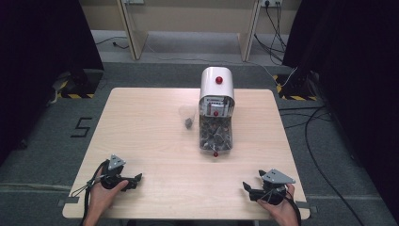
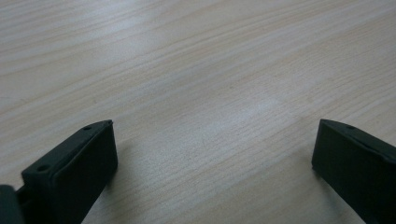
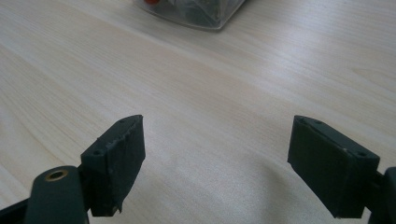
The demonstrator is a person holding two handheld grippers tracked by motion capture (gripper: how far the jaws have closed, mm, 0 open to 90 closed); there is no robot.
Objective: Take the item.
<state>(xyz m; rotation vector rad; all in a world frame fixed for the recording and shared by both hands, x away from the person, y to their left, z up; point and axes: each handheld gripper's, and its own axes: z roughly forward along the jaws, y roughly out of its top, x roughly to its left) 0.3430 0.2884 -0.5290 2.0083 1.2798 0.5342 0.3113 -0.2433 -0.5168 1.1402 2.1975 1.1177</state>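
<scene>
A white dispenser (image 1: 216, 84) with a red knob stands at the table's far middle. Its clear bin (image 1: 215, 136) reaches toward me and holds dark pieces. A small clear cup (image 1: 187, 116) with a dark piece inside stands just left of the bin. My left gripper (image 1: 136, 179) rests low at the near left, held by a hand, open over bare wood (image 2: 210, 126). My right gripper (image 1: 248, 189) sits at the near right, also open, with nothing between its jaws (image 3: 215, 140). The bin's near corner (image 3: 196, 11) appears at the top of the right gripper view.
The light wooden table (image 1: 155, 136) stands on grey carpet. Beyond it are wooden furniture legs (image 1: 134, 33), black curtains on both sides and cables (image 1: 310, 136) on the floor to the right. A number 5 (image 1: 81, 127) is marked on the floor at left.
</scene>
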